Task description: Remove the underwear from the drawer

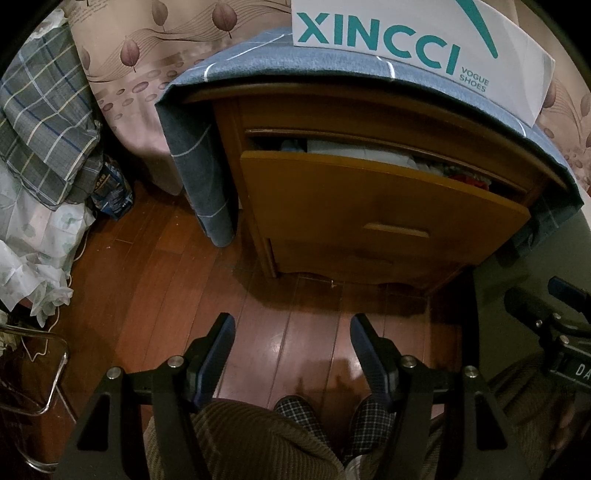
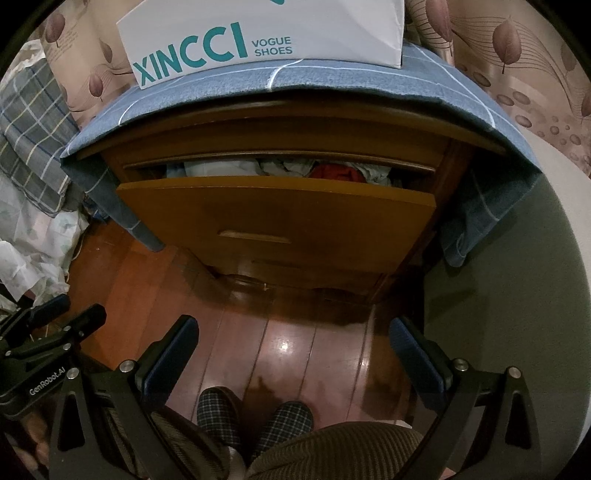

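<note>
Grippers (image 2: pixel 291 332) apart; drawer (image 2: pixel 277 206) crosswise.

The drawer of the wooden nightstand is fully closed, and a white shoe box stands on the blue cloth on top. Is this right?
Not quite. The drawer is pulled partly open, not closed: the right wrist view shows folded clothes in the gap behind its front panel. The rest holds: the white shoe box stands on the blue cloth on top of the wooden nightstand.

A home bedroom: a wooden nightstand (image 2: pixel 280 229) draped in blue checked cloth (image 2: pixel 332 85), its drawer of folded clothing (image 2: pixel 332 171) ajar, stands on a wood-plank floor (image 2: pixel 295 343), with plaid bedding (image 1: pixel 44 122) heaped beside it and a leaf-print curtain (image 1: pixel 147 44) behind.
</note>
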A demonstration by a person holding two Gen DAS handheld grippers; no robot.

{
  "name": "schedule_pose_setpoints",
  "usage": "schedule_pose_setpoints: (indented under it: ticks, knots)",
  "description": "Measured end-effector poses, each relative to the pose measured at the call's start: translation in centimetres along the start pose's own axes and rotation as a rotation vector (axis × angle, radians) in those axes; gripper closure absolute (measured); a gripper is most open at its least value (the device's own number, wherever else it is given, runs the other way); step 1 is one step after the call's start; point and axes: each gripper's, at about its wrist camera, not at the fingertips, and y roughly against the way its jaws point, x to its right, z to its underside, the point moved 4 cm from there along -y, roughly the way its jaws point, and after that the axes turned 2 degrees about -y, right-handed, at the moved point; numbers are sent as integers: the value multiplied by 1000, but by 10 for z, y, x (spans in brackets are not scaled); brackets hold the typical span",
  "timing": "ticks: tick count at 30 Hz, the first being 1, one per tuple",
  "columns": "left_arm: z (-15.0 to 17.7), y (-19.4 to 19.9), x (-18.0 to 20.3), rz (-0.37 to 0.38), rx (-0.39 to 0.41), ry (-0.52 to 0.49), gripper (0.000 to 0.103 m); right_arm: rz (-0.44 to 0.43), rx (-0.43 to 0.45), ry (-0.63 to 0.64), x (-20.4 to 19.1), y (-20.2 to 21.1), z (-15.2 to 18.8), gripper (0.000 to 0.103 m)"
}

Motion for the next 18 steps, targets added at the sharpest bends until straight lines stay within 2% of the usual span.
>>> schedule_pose_setpoints:
  ticks: [18]
  knots:
    - [1, -1, 0, 4, -1, -2, 36, -4, 2, -4, -1, 0, 1, 1]
